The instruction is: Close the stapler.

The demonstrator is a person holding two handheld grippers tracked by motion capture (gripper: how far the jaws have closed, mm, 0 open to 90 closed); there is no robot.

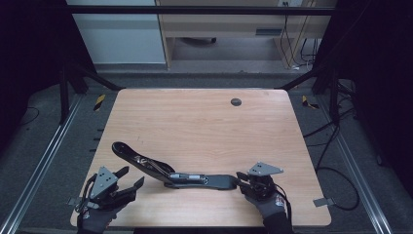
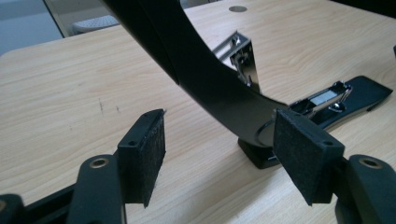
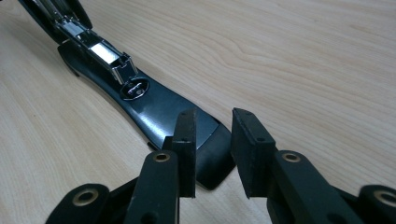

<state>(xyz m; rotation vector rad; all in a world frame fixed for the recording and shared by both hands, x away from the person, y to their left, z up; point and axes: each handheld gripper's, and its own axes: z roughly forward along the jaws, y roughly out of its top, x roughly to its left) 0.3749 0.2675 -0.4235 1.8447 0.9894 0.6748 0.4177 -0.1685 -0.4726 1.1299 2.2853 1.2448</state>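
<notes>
an opened black stapler (image 1: 185, 178) lies on the wooden table (image 1: 204, 126).

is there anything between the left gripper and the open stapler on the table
Nothing visible. The left gripper stands open beside the stapler, with bare table between; in the left gripper view the raised stapler arm looms just past its pads.

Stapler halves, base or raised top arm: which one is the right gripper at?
The flat base: the right gripper has its jaws at its rounded tip, pads not pressing. The top arm slants up toward the open left gripper.
</notes>
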